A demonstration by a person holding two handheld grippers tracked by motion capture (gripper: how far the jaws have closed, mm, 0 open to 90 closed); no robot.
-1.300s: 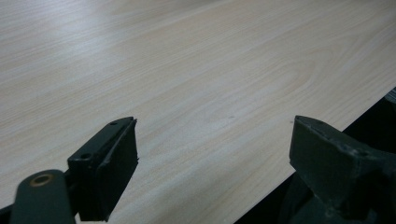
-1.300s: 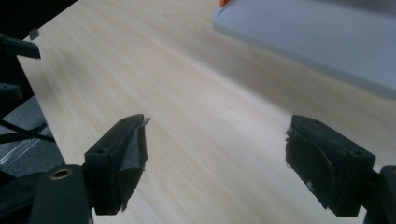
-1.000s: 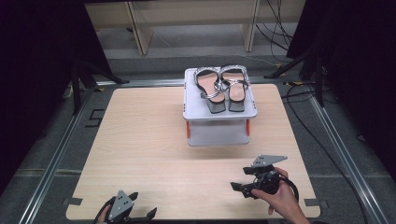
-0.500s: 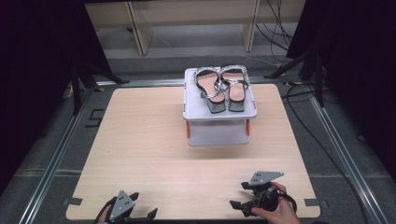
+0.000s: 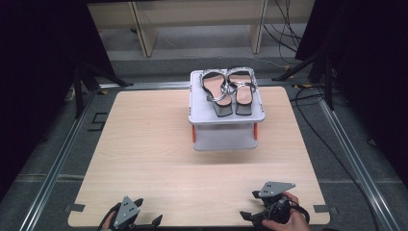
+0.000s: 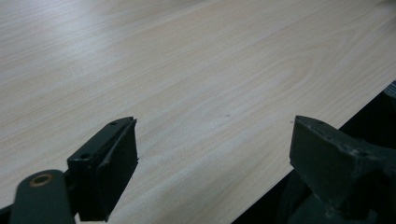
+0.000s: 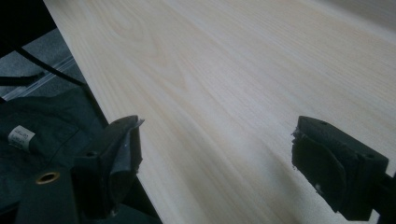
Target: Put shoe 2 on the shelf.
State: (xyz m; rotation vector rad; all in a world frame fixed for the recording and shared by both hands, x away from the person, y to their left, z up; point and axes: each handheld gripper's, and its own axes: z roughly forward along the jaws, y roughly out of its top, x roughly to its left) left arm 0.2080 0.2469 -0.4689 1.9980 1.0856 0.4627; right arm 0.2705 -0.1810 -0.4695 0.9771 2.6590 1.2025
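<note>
Near edge, lower left of the high view: left gripper (image 5: 144, 224), held in a hand at the table's front rim. Jaws spread wide, nothing between them; its own view shows only bare wood grain past the pads.

Near edge, lower right of the high view: right gripper (image 5: 249, 206), held in a hand (image 5: 284, 222). Jaws have just been opening and now stand wide apart and empty, aimed toward frame left across the board; bare tabletop lies between its fingers (image 7: 123, 154).

Middle ground: table (image 5: 144, 144), pale wood, bare between the grippers and the stand.

Upper centre of the high view: grey stand (image 5: 226, 132), a two-tier shelf on short red posts, well apart from both grippers.

On the stand's top deck: pair of sandals (image 5: 230, 89), side by side and touching, silver straps, block heels toward the near edge, toes toward the top of the frame. Long axis runs near to far, straight up the picture.

Bearing: sandals lie up-frame and slightly left of the right gripper, up-frame and right of the left gripper. The right gripper is judged the nearer; a reach would likely meet the heels first.
</note>
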